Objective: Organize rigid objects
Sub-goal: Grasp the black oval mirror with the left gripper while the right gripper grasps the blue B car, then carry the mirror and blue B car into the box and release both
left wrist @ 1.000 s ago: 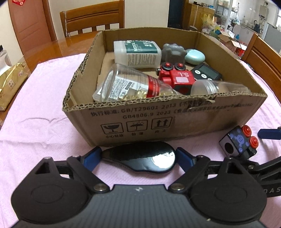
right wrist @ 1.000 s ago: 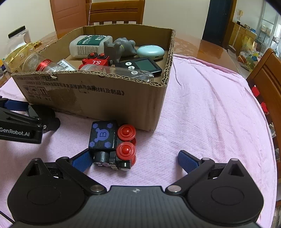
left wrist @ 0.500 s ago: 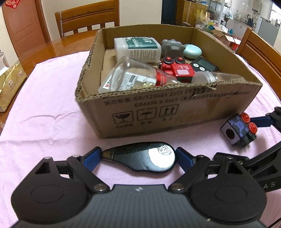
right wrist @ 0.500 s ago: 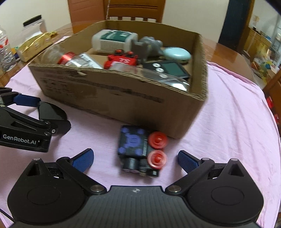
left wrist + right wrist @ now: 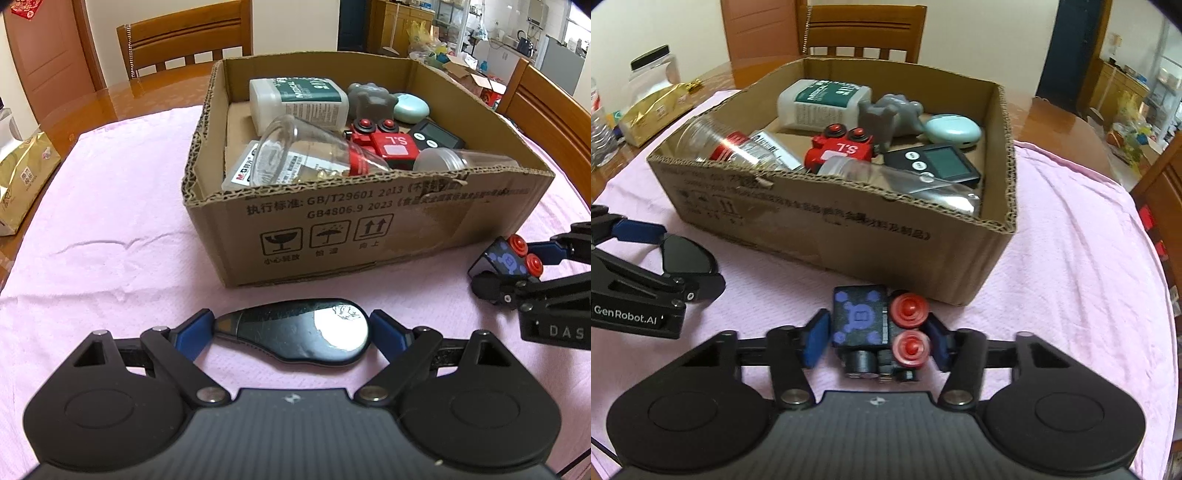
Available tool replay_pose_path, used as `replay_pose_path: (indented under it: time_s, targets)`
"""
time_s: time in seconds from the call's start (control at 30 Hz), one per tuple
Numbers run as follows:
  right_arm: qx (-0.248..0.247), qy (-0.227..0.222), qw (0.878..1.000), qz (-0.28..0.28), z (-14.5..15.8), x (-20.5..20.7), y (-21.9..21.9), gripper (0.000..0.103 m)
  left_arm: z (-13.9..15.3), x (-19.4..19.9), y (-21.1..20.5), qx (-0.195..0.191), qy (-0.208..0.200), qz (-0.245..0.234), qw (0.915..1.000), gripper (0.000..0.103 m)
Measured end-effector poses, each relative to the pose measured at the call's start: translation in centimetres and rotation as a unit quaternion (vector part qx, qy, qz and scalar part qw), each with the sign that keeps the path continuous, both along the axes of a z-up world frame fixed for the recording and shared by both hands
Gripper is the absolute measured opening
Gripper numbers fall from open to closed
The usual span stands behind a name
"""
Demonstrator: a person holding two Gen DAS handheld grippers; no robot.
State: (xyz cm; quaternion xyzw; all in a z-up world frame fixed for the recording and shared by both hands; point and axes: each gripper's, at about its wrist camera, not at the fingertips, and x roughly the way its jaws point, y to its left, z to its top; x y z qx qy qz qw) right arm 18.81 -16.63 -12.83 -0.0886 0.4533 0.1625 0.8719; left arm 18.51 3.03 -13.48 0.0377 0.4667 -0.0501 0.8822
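Observation:
A dark blue toy car (image 5: 860, 321) with red wheels sits on the pink cloth in front of the cardboard box (image 5: 849, 229). My right gripper (image 5: 879, 332) is shut on it, one blue pad on each side. The left wrist view shows the same car (image 5: 498, 258) at the right edge, inside that right gripper (image 5: 517, 271). A glossy black oval object (image 5: 295, 332) lies crosswise in my left gripper (image 5: 291, 325), whose pads press on its two ends. It shows again at the left of the right wrist view, the oval object (image 5: 687, 254) in the left gripper (image 5: 683, 258).
The box (image 5: 406, 221) holds a white bottle (image 5: 299, 99), clear jars, a red toy truck (image 5: 388, 144), a grey figure, a mint case and a black timer. A gold packet (image 5: 22, 177) lies at the far left. Wooden chairs (image 5: 864, 29) stand around the table.
My right gripper has closed from wide open onto the toy car, which now sits centred between its pads. My left gripper still holds the black oval object.

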Motion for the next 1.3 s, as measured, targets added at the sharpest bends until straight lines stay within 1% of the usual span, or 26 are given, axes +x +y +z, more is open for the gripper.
replay_pose_path:
  time_s: [0.1, 0.4, 0.6, 0.73, 0.9, 1.07, 1.17, 1.3]
  targets:
    - [0.0, 0.001, 1.0, 0.0, 0.0, 0.0, -0.1, 0.056, -0.1, 0.1, 0.2, 0.001, -0.004, 0.01, 0.9999, 0.092]
    - [-0.009, 0.005, 1.0, 0.02, 0.1, -0.1, 0.0, 0.055, 0.1, 0.5, 0.2, -0.001, 0.009, 0.004, 0.9999, 0.09]
    - [-0.011, 0.014, 1.0, 0.026, 0.4, -0.3, -0.2, 0.055, 0.4, 0.6, 0.5, -0.004, 0.023, -0.014, 0.9996, 0.089]
    - [-0.014, 0.018, 0.999, 0.04, 1.0, -0.6, -0.4, 0.055, 1.2, 0.4, 0.5, 0.0, 0.031, -0.041, 0.9987, 0.089]
    - [-0.029, 0.017, 0.997, 0.075, 2.3, -1.2, -0.7, 0.055, 3.1, -0.1, 0.6, -0.001, 0.034, -0.087, 0.9956, 0.089]
    - [-0.026, 0.016, 0.995, 0.091, 4.1, -1.4, -1.4, 0.055, 6.1, -0.6, 0.4, 0.004, 0.028, -0.129, 0.9912, 0.089]
    - [-0.026, 0.009, 0.994, 0.102, 5.4, -1.5, -1.6, 0.055, 8.4, -0.7, 0.1, 0.006, 0.012, -0.154, 0.988, 0.089]
    - [-0.019, -0.005, 0.993, 0.114, 7.5, -1.3, -2.0, 0.055, 11.2, 0.5, -0.3, 0.014, -0.026, -0.161, 0.9865, 0.089]
